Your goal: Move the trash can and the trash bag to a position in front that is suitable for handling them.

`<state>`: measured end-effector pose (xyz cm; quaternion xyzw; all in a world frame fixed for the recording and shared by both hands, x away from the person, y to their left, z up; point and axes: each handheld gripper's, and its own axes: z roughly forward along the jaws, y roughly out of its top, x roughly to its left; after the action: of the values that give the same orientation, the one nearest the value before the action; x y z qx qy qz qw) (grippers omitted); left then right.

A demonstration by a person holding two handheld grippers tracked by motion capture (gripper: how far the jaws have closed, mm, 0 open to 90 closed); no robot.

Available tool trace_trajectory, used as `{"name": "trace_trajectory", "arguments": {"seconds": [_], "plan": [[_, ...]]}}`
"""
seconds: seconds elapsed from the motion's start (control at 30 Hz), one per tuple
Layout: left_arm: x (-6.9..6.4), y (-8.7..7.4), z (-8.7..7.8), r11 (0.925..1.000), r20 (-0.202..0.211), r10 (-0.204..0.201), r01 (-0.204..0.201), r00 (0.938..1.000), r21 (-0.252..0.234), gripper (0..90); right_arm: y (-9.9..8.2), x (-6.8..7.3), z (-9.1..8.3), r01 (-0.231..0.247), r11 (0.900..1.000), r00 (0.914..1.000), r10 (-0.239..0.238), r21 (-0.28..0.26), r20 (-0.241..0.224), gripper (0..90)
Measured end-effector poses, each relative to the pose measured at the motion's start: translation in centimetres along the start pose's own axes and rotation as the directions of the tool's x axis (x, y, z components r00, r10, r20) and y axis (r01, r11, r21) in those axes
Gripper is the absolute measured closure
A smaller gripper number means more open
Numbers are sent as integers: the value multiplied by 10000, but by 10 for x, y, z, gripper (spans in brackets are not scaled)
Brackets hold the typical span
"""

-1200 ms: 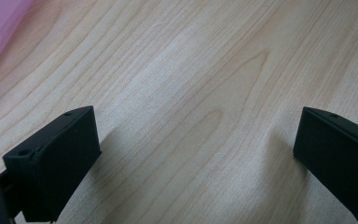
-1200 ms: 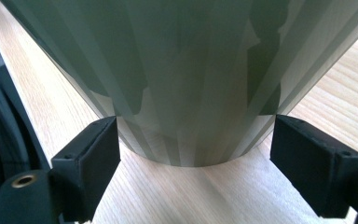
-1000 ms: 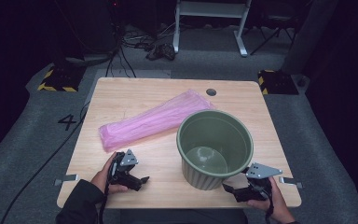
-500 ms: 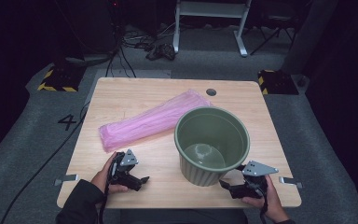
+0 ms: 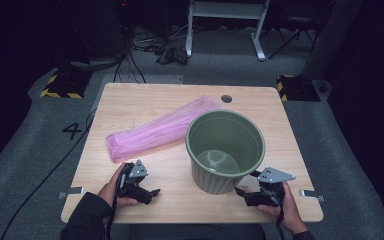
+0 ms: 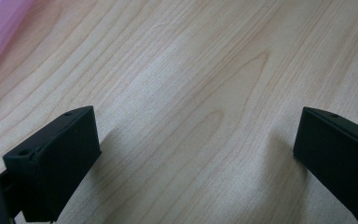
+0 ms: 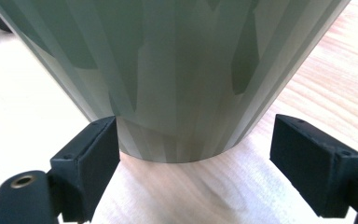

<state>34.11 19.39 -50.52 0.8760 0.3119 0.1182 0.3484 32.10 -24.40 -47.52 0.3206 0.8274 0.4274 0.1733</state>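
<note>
Right tongs [image 5: 250, 194] stood wide open at the green bucket [image 5: 225, 150] base, gripping nothing; better to rise and pinch its rim. Left tongs [image 5: 147, 192] rested open, empty, on the bench [image 5: 145, 100].

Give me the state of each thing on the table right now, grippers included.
Bin: upright, empty, on the table.
Pink bag: lying flat behind the bin, folded into a long strip.
Left gripper: open, holding nothing, low over bare wood.
Right gripper: open, jaws at the bin's base, not closed on it.
</note>
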Motion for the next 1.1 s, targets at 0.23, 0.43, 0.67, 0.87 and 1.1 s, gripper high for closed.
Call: {"name": "trace_trajectory", "arguments": {"seconds": [0.23, 0.43, 0.67, 0.87, 1.1], "plan": [[0, 0, 0, 10000, -5, -5, 5, 10000, 0, 2, 6, -7, 9, -127, 9999, 9997, 126, 33, 211, 160], [0, 0, 0, 10000, 5, -7, 7, 10000, 5, 2, 9, -11, 13, -184, 9998, 9993, 183, 26, 326, 166], [0, 0, 0, 10000, 4, -14, 14, 10000, 5, 2, 15, -18, 23, -258, 9997, 9984, 257, 27, 510, 173], [0, 0, 0, 10000, 3, -16, 16, 10000, 4, 2, 21, -24, 32, -298, 9995, 9982, 293, 101, 524, 173], [0, 0, 0, 10000, 1, -3, 3, 10000, 5, 2, 21, -32, 43, -73, 9993, 9980, 50, 370, 634, 204]]}}
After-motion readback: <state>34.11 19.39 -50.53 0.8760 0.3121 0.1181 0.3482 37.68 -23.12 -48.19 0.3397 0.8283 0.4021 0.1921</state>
